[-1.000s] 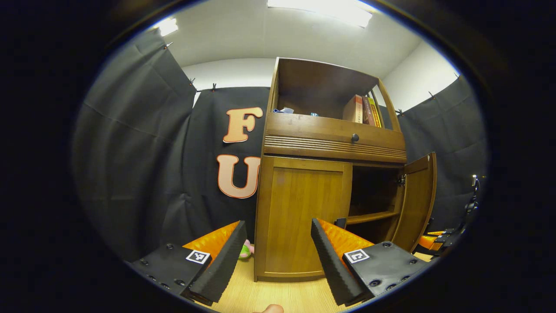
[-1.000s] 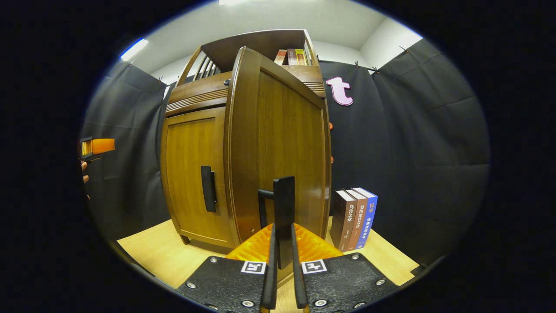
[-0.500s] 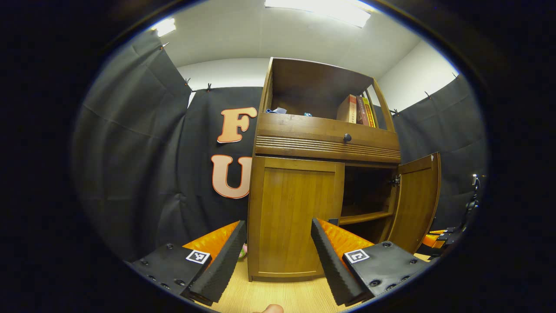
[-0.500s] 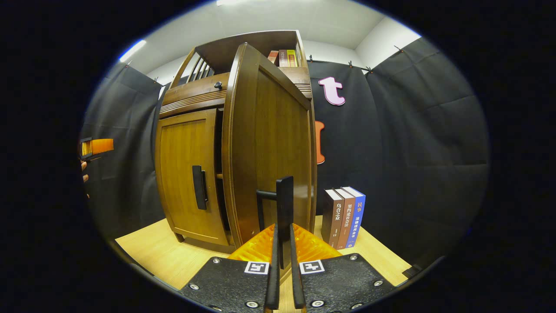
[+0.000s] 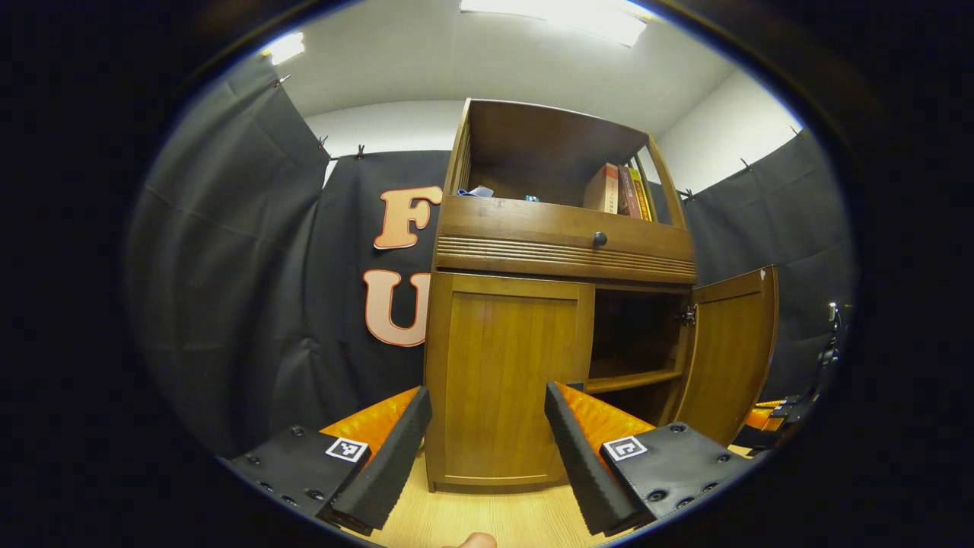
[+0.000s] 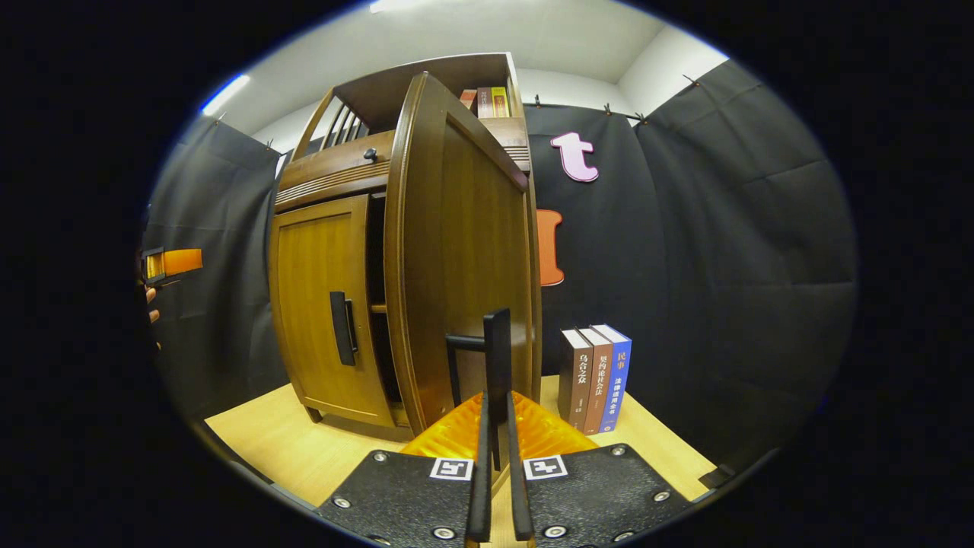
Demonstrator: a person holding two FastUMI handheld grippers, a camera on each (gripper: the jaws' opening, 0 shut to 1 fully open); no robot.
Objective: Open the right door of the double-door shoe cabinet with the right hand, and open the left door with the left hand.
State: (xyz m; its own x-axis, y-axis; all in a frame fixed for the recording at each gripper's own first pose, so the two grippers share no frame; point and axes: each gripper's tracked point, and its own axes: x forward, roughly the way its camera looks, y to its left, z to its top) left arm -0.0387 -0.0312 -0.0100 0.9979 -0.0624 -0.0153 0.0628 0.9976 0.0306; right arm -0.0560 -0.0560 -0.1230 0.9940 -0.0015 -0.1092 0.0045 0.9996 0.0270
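The shoe cabinet point(image 5: 563, 243) stands on a light wooden floor point(image 6: 304, 449) against the black cloth wall. Its right door point(image 6: 456, 251) hangs swung well out from the front, leaving the dark inside and a shelf point(image 5: 628, 379) in plain sight. The right tool point(image 6: 496, 426) has its two fingers pressed together on the black handle point(image 6: 496, 358) of that door, pinching the upright bar between them.

The left door point(image 5: 506, 380) sits flush and closed, its own black handle point(image 6: 340, 327) untouched. The left tool point(image 5: 483, 449) hovers in front of it with its fingers spread wide and nothing between them, near the door but apart from it.

Above the doors runs a drawer with a small round knob point(image 5: 599, 239), and the open top shelf carries a few books point(image 5: 618, 190). Three more books point(image 6: 597, 377) stand upright on the floor just beside the cabinet's right side.
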